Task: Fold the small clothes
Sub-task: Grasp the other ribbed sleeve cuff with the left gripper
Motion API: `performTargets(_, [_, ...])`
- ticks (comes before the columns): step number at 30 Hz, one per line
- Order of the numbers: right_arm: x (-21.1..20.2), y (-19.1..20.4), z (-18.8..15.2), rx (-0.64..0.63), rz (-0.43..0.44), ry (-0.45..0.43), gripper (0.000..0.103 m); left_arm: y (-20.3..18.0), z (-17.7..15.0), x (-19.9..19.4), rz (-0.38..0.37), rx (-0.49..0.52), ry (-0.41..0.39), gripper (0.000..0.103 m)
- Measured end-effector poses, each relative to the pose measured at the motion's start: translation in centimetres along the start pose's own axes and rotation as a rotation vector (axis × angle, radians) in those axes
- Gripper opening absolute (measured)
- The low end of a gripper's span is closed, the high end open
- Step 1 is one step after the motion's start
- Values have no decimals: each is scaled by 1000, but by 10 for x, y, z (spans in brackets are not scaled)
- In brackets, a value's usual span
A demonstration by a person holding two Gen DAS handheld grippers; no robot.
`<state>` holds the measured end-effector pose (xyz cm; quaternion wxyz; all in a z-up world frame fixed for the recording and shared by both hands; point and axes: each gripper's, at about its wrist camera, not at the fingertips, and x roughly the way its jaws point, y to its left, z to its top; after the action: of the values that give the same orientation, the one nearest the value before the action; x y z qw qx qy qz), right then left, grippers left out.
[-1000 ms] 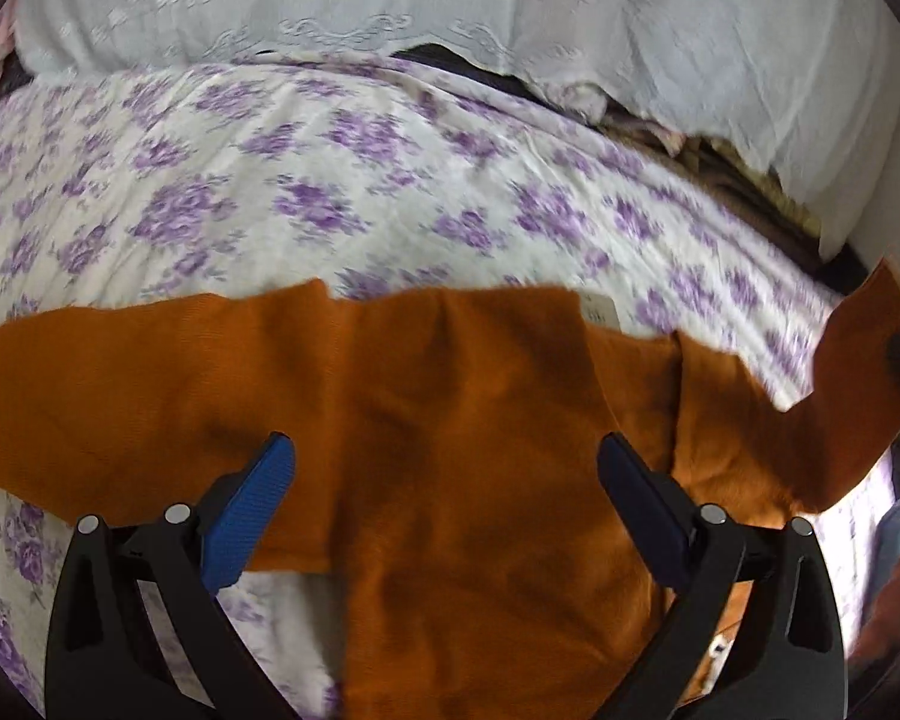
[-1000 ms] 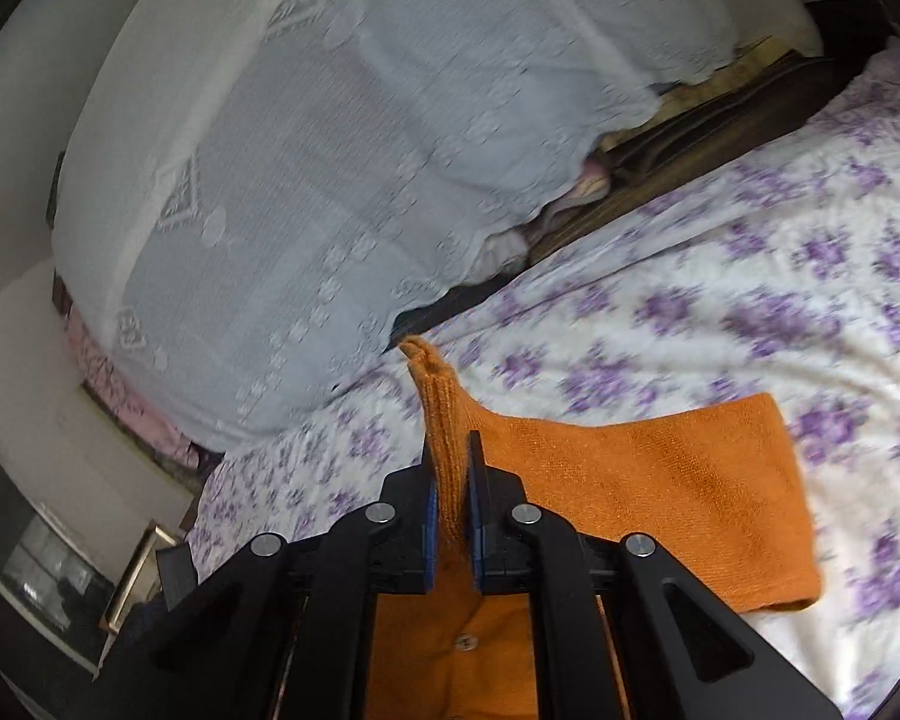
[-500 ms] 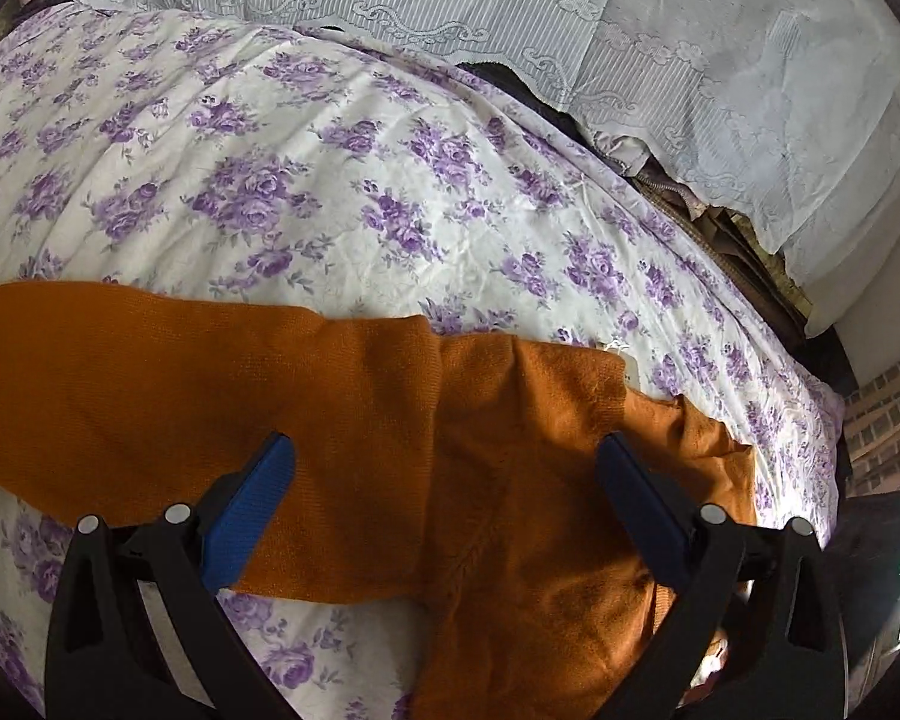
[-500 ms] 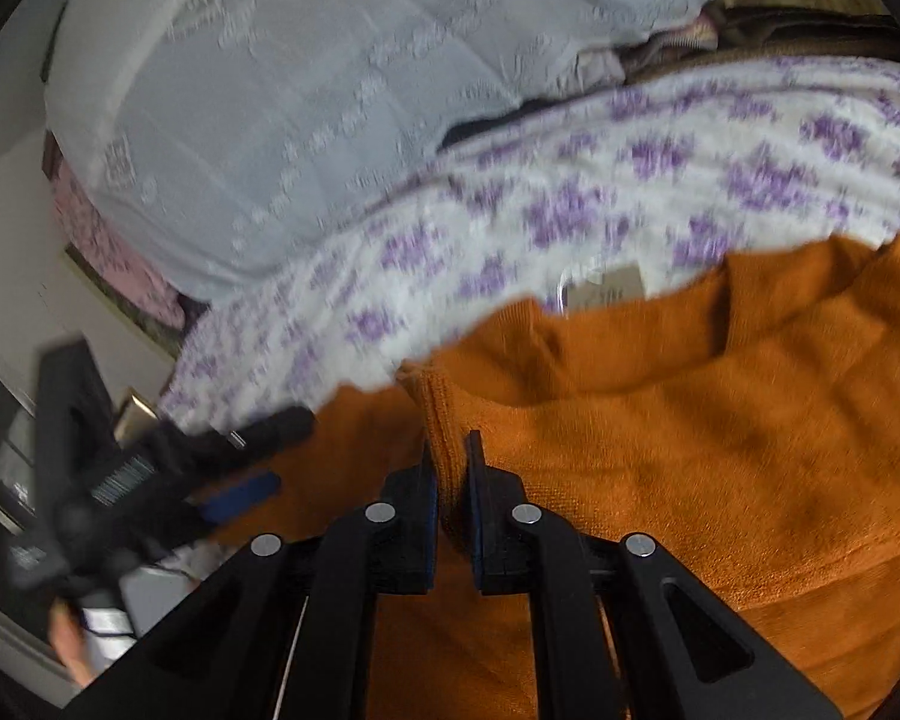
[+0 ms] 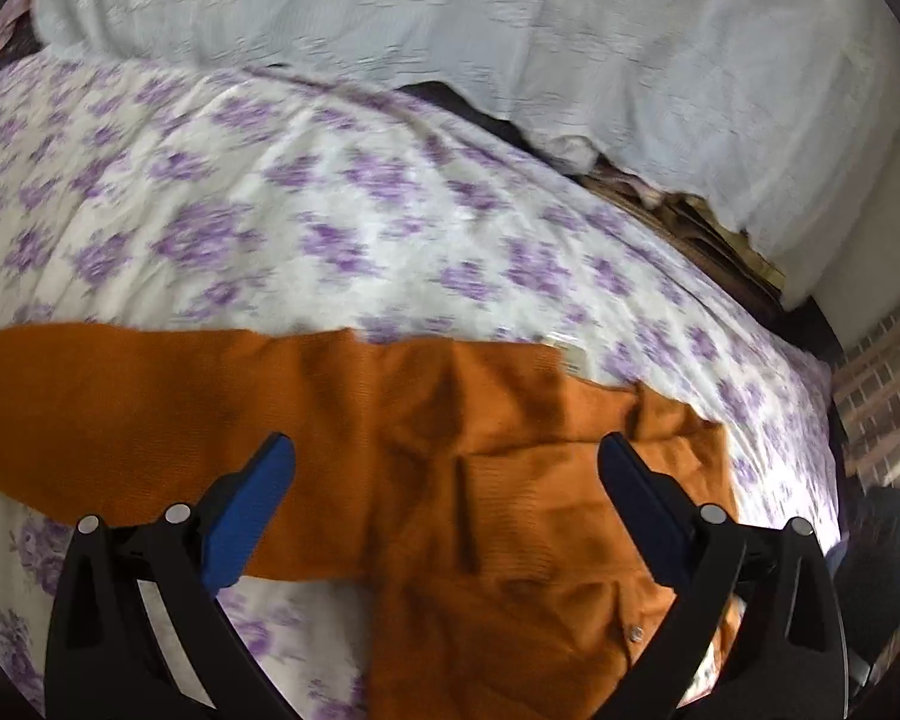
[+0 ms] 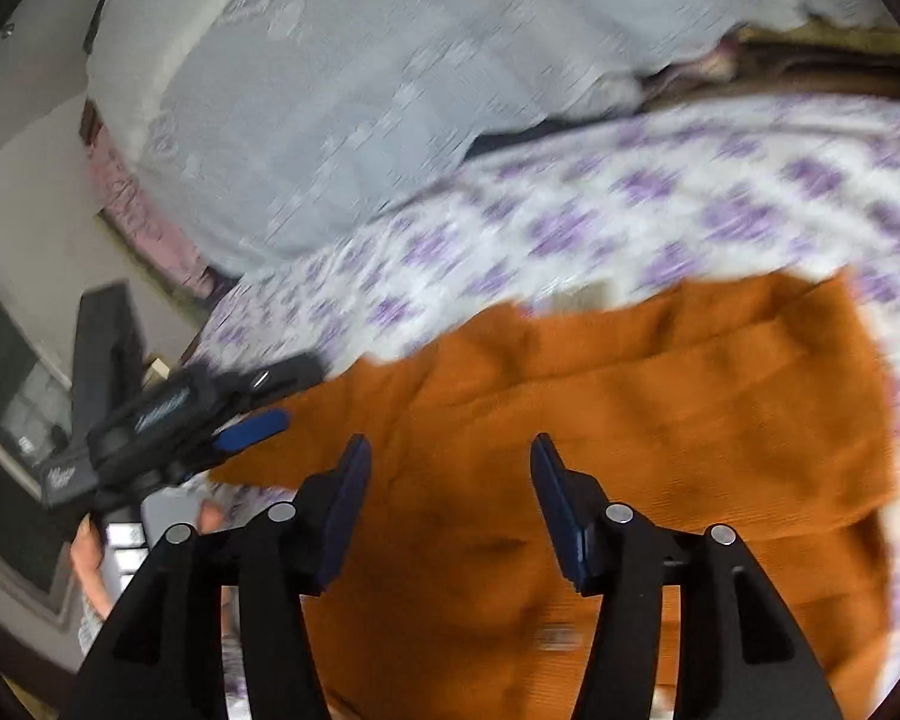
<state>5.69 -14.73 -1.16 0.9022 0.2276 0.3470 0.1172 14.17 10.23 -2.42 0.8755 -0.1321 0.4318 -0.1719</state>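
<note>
- one orange sweater, laid out flat on the bed
- one floral bedsheet, purple flowers on white
- one white lace cover at the back
- two claws total: left claw and right claw, both spread wide
- one small button on the sweater

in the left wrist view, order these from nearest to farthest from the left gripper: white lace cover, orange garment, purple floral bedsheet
1. orange garment, directly under the open left gripper.
2. purple floral bedsheet, beyond the garment.
3. white lace cover, at the far top.
</note>
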Motion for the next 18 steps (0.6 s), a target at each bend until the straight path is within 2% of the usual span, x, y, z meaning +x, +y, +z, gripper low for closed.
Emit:
performTargets(2, [-8,-32,13,86,-37,-29,51,-12,-5,6,-54,34,28,98])
performTargets(4, [-11,-66,22,197,-24,-35,31,-26,-16,20,-94,74,78,98])
performTargets(5, [-8,-86,25,258,-15,-28,29,-32,-22,29,-93,95,103,98])
performTargets(8, [7,-141,22,402,-75,9,24,-39,-41,70,13,172,199,98])
performTargets(9, [12,-155,18,439,-68,26,9,-41,-47,83,66,204,217,98])
performTargets(10, [13,-163,14,461,-59,26,0,-49,-50,82,103,253,189,98])
performTargets(11, [10,-169,11,485,-20,15,0,-56,-53,81,130,286,180,98])
performTargets(12, [6,-168,9,488,-16,9,0,-60,-55,79,146,304,171,98])
performTargets(14, [-9,-156,8,451,-14,-22,6,-59,-54,74,138,291,162,98])
performTargets(17, [-26,-129,2,347,52,-30,7,-44,-41,55,28,179,120,98])
performTargets(18, [-29,-123,-2,323,63,-19,15,-37,-37,50,-15,135,108,98])
